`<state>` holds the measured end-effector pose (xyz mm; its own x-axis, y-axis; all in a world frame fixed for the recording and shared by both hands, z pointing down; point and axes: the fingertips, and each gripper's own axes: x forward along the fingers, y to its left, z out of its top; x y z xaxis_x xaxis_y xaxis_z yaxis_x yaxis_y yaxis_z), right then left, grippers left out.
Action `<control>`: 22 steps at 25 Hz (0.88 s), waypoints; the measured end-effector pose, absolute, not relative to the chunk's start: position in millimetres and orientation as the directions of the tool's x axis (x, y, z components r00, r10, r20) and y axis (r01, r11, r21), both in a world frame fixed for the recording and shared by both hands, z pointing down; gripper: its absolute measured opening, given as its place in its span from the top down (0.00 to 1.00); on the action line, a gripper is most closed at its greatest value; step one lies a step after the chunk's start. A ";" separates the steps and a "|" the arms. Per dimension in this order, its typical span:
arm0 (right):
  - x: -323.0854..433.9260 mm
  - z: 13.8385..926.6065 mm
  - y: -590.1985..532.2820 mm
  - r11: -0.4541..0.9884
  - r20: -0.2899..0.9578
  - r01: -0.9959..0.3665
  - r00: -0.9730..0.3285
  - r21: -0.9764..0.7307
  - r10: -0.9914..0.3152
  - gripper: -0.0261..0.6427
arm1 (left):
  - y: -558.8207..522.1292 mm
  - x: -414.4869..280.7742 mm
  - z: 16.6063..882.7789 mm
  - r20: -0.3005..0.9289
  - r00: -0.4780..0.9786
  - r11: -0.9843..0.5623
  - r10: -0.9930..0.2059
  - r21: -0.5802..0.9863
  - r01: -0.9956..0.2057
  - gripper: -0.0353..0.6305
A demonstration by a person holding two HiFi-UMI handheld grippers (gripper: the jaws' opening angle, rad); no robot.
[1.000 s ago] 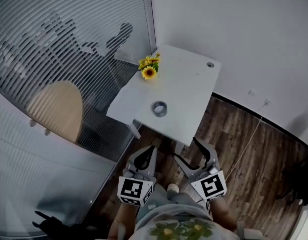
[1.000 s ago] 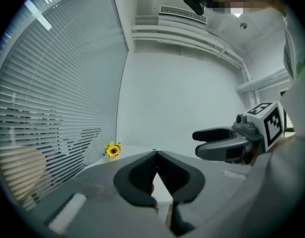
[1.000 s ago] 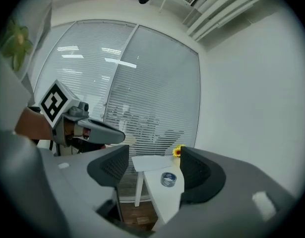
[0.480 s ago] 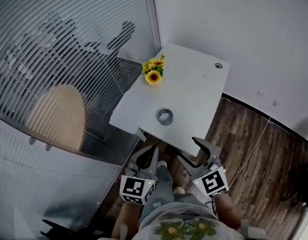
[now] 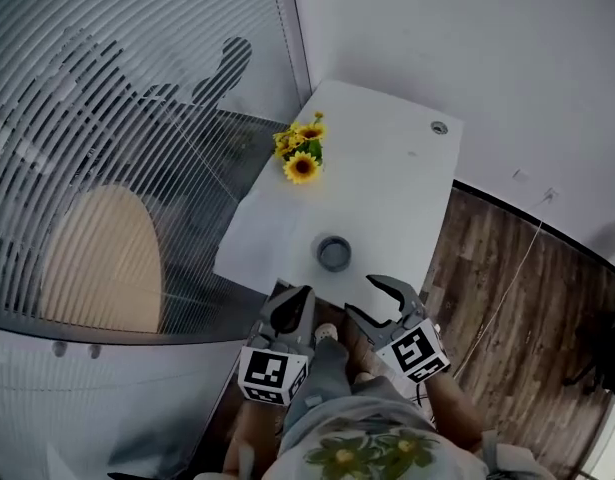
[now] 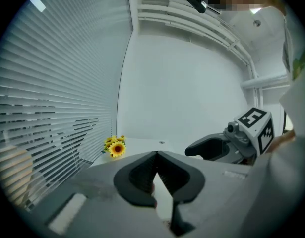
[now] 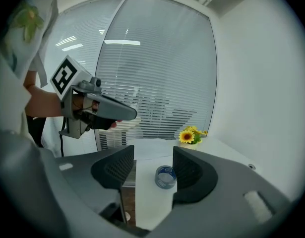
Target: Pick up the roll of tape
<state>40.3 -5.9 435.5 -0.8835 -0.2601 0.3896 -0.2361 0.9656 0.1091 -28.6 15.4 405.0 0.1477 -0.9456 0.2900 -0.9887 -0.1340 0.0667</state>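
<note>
**Operator:** Grey roll of tape [image 5: 334, 253]?

**Technician:** Flat on the white bench [image 5: 387, 168], near its front edge, directly ahead of the right gripper [image 5: 360, 295], whose open, empty fingers [image 7: 112, 170] have just been closing. Left gripper [image 5: 299, 298]: fingers closed, not lined up.

left gripper [image 5: 299, 296] forward at waist height, jaws closed together, empty, right gripper [image 5: 361, 296] alongside, tilted slightly down, jaws apart, just been narrowing, nothing gripped between them
</note>
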 end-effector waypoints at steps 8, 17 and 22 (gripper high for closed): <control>-9.4 482.5 -29.5 0.977 0.511 -0.209 -0.835 0.053 -0.206 0.59 | -17.6 -64.9 435.3 0.349 0.206 -0.185 -0.914 0.093 -0.978 0.94; -55.5 547.5 -35.7 0.992 0.684 -0.128 -0.723 0.008 -0.099 0.56 | -44.2 -110.5 462.7 0.370 0.253 -0.225 -0.894 0.119 -0.967 0.94; -69.2 575.0 -40.7 0.991 0.740 -0.136 -0.667 -0.004 -0.089 0.56 | -51.5 -127.8 474.5 0.375 0.277 -0.246 -0.885 0.130 -0.961 0.94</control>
<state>-69.2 -40.7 575.0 -0.6669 -0.0891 0.7398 -0.1363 0.9907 -0.0036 -127.8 -51.5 474.5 0.2772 -0.8846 0.3750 -0.9606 -0.2460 0.1297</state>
